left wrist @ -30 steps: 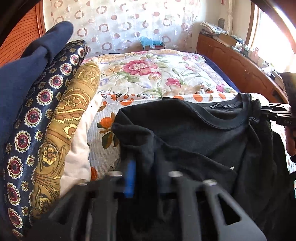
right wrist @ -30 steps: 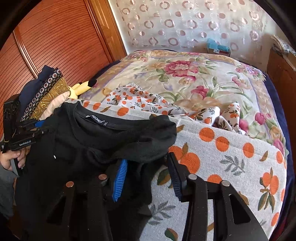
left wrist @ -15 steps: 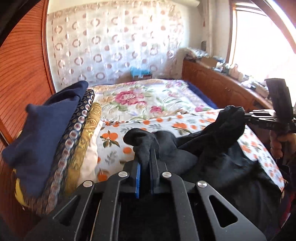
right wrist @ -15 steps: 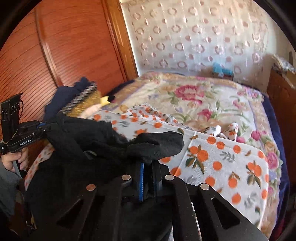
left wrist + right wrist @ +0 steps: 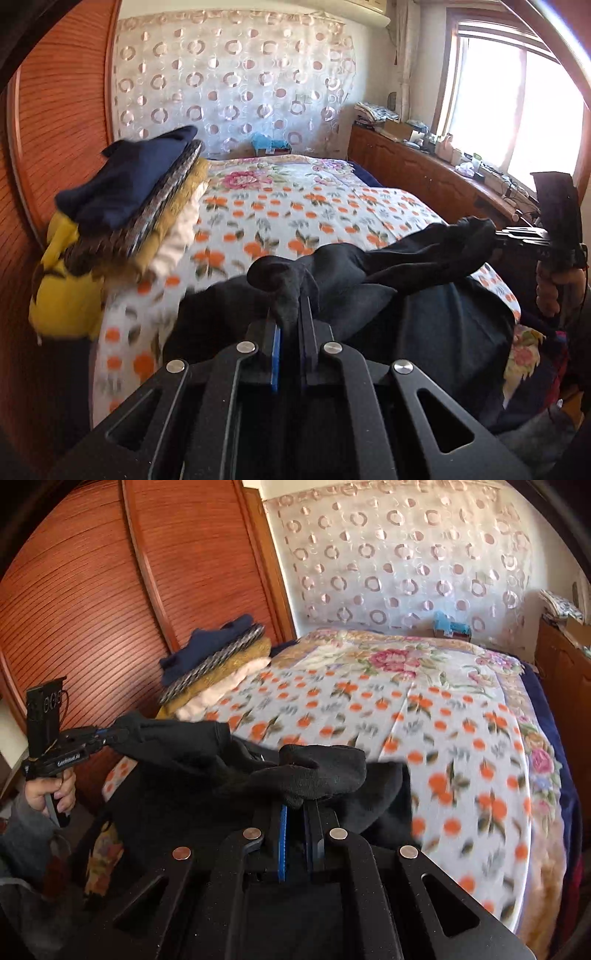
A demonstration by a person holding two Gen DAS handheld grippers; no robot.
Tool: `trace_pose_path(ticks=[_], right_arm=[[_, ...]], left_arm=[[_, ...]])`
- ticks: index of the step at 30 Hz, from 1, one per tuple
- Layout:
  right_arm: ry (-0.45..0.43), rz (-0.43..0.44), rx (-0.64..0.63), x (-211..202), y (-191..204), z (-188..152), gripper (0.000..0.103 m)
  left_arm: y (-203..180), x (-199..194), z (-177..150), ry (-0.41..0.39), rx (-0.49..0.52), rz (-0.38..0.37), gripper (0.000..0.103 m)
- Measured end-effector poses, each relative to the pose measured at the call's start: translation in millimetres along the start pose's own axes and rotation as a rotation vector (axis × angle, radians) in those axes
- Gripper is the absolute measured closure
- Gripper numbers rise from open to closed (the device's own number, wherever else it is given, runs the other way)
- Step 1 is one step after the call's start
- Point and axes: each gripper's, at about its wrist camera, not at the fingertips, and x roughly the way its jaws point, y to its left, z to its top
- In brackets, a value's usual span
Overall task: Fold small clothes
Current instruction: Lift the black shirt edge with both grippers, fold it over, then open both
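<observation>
Left wrist view showed the left gripper clamped on the black shirt, pads nearly hidden by cloth. Opposite, the right gripper pinched another bunch. The folded pile appeared blurred.

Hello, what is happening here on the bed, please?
A person is folding clothes with a handheld claw in each hand. Both the left claw and the right claw are shut on bunched parts of a black T-shirt, which is lifted off the orange-print sheet and hangs between them. No fold is made yet. A pile of folded clothes sits at the bed's edge by the wooden wardrobe.
</observation>
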Motion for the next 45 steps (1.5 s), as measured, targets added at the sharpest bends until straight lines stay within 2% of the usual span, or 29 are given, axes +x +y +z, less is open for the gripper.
trace_pose_path(ticks=[4, 9, 14, 16, 18, 20, 21, 23, 25, 29, 32, 37, 38, 39, 40, 42, 45], right_arm=[[0.045, 0.002, -0.01, -20, 13, -32, 0.096], [0.11, 0.003, -0.013, -27, 27, -63, 0.096], [0.168, -0.017, -0.003, -23, 32, -80, 0.096], [0.171, -0.016, -0.005, -23, 36, -77, 0.093], [0.166, -0.019, -0.008, -32, 41, -74, 0.09], [0.151, -0.043, -0.017, -43, 44, -73, 0.074], [0.143, -0.049, -0.019, -48, 44, -71, 0.07], [0.118, -0.047, -0.022, -57, 44, -67, 0.064], [0.108, -0.059, -0.018, -56, 40, -66, 0.062], [0.087, -0.047, -0.016, -44, 40, -63, 0.061], [0.088, -0.072, -0.001, -24, 30, -53, 0.061], [0.085, -0.071, 0.037, -2, 16, -44, 0.061], [0.082, -0.075, 0.037, -1, 17, -44, 0.061], [0.081, -0.075, 0.043, 1, 16, -43, 0.061], [0.08, -0.073, 0.049, 2, 16, -42, 0.061], [0.077, -0.083, 0.05, 4, 15, -41, 0.061], [0.076, -0.091, 0.047, 4, 13, -36, 0.061]], left_arm=[[-5, -21, -34, 0.022, -0.025, -0.005, 0.095], [-2, -29, -68, 0.079, -0.06, 0.019, 0.095], [1, -31, -74, 0.107, -0.062, 0.04, 0.092], [-1, -36, -72, 0.098, -0.043, 0.065, 0.068], [-2, -43, -68, 0.068, -0.027, 0.073, 0.052], [-4, -45, -63, 0.05, -0.026, 0.058, 0.047], [-4, -45, -60, 0.046, -0.024, 0.056, 0.045], [-8, -38, -53, 0.039, -0.015, 0.058, 0.045], [-12, -26, -47, 0.046, -0.008, 0.041, 0.045], [-22, 10, -32, 0.084, 0.013, -0.03, 0.045], [-29, 34, -22, 0.112, 0.047, -0.045, 0.045], [-35, 63, -24, 0.193, 0.062, -0.097, 0.045], [-38, 63, -26, 0.192, 0.071, -0.098, 0.045], [-42, 62, -29, 0.187, 0.085, -0.104, 0.055], [-46, 60, -32, 0.187, 0.099, -0.109, 0.075], [-53, 52, -36, 0.177, 0.121, -0.102, 0.094], [-59, 29, -41, 0.144, 0.136, -0.123, 0.099]])
